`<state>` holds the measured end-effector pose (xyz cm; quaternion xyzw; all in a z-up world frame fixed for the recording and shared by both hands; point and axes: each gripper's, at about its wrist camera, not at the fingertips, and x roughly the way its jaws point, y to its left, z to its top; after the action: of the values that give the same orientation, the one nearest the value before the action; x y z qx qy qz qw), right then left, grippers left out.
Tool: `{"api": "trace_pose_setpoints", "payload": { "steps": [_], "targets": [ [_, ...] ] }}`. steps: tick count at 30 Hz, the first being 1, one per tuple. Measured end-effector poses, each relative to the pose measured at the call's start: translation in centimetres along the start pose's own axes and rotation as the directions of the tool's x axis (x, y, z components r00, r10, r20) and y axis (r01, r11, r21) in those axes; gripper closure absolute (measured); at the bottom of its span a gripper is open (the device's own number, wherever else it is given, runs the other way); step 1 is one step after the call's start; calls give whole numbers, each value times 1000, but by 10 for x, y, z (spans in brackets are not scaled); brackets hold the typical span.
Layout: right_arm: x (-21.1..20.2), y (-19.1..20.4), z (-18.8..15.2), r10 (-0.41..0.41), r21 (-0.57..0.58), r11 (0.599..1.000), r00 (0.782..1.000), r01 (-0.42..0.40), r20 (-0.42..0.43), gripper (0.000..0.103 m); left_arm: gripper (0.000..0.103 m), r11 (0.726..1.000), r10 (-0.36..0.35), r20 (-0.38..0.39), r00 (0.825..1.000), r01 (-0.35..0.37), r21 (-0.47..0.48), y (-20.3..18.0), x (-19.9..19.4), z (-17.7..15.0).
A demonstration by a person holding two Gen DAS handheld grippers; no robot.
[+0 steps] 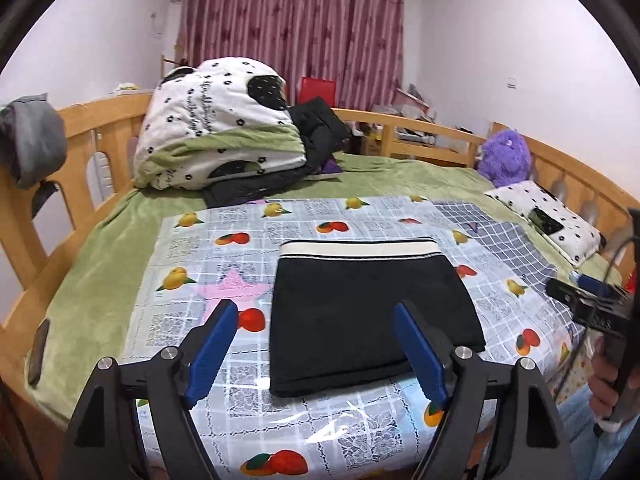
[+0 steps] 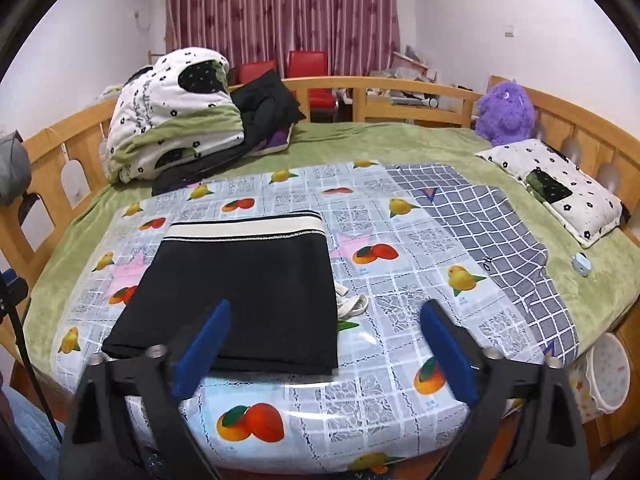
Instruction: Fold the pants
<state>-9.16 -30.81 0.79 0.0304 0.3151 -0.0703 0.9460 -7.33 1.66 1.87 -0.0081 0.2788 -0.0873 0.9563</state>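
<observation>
Black pants [image 1: 372,304], folded flat on tablecloth [image 1: 192,264]

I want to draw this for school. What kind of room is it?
It looks like a bedroom. There is a wooden bed with a green blanket, a pillow and a purple plush toy on it. Long red curtains hang behind.

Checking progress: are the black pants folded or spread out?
Folded: the pants lie as a compact rectangle, waistband at the far edge, layered edges nearest.
</observation>
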Motion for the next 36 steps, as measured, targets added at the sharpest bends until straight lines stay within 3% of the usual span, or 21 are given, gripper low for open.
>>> {"api": "trace_pose_setpoints", "payload": {
  "steps": [4, 15, 36],
  "targets": [
    [-8, 4, -4, 2, -6, 1000, 1000, -2, -7, 5, 24, 999, 38, 9, 999, -38, 32, -8, -4, 1],
    [-18, 9, -8, 20, -12, 1000, 1000, -20, -12, 5, 24, 997, 50, 2, 999, -50, 56, -18, -10, -1],
    [-22, 6, -8, 21, -2, 1000, 1000, -21, -5, 5, 24, 998, 38, -13, 999, -37, 44, -18, -7, -1]
  ]
}}
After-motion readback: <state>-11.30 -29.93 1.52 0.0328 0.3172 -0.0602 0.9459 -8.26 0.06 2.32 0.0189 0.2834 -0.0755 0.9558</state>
